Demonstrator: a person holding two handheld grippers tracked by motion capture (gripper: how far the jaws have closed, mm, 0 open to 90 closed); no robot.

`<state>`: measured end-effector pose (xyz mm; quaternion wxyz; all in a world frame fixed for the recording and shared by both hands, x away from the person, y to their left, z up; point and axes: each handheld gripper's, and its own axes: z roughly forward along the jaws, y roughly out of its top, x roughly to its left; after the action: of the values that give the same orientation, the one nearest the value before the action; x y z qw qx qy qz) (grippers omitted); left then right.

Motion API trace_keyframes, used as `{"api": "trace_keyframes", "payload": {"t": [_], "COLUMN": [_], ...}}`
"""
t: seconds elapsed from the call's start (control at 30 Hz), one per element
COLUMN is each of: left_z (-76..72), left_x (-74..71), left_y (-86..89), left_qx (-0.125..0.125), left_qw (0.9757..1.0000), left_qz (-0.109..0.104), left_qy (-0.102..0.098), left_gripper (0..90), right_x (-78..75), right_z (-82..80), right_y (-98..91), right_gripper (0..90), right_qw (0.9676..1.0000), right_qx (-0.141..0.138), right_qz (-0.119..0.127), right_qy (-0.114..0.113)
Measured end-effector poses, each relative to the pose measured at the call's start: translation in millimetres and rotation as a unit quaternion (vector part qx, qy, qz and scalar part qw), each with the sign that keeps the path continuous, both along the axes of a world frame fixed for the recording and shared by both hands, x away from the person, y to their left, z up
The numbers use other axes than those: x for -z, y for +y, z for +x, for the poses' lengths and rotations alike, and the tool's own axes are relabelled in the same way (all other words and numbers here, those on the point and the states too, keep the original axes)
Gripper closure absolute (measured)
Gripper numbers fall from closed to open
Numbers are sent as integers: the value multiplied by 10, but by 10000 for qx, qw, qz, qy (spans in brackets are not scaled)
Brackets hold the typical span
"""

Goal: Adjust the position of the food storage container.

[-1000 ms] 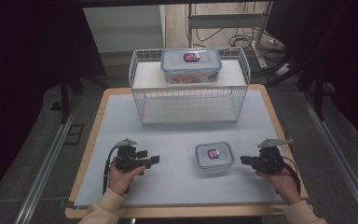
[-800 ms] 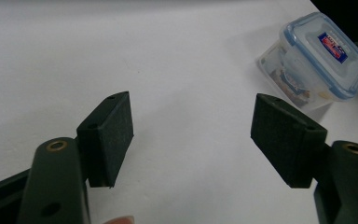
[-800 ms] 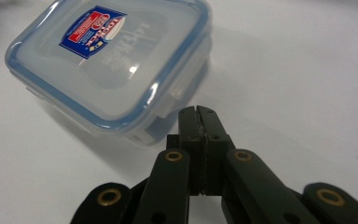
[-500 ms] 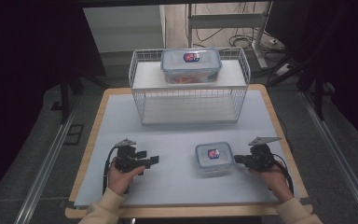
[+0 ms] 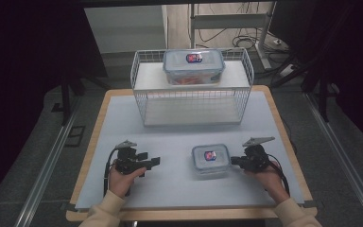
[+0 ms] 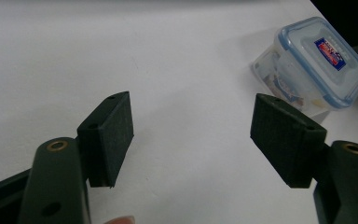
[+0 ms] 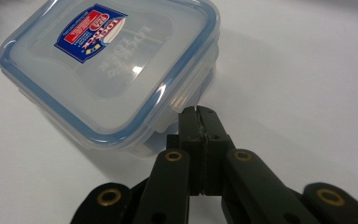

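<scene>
Right gripper had its jaws pressed together on nothing, tips at the side latch of the small box. Left gripper stood wide, empty, box well beyond. Box: clear, blue-rimmed lid, label, on the table. Farther: wire rack bearing a bigger box.

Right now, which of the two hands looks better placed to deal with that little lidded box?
The right. The right gripper, jaws shut, has its tips at a side clasp of the small container. The left gripper has open jaws and sits well apart from it across bare table, so it would need to travel first.
</scene>
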<state>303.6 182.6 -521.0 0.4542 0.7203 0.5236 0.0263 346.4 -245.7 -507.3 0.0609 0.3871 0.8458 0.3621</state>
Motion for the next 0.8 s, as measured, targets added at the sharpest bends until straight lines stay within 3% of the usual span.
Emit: {"api": "trace_keyframes", "payload": {"t": [0.43, 0.8], "left_z": [6, 6], "left_x": [8, 9], "left_y": [9, 21], "left_qx": [14, -14], "left_qw": [10000, 10000], "left_qz": [-2, -18], "left_qy": [34, 37], "left_gripper": [293, 293], "right_x": [9, 57], "right_z": [-9, 38], "right_y": [362, 551], "right_gripper": [895, 895], "right_qw": [9994, 9992], "right_qx": [-335, -409], "right_qz": [5, 17], "right_qy": [-13, 3]}}
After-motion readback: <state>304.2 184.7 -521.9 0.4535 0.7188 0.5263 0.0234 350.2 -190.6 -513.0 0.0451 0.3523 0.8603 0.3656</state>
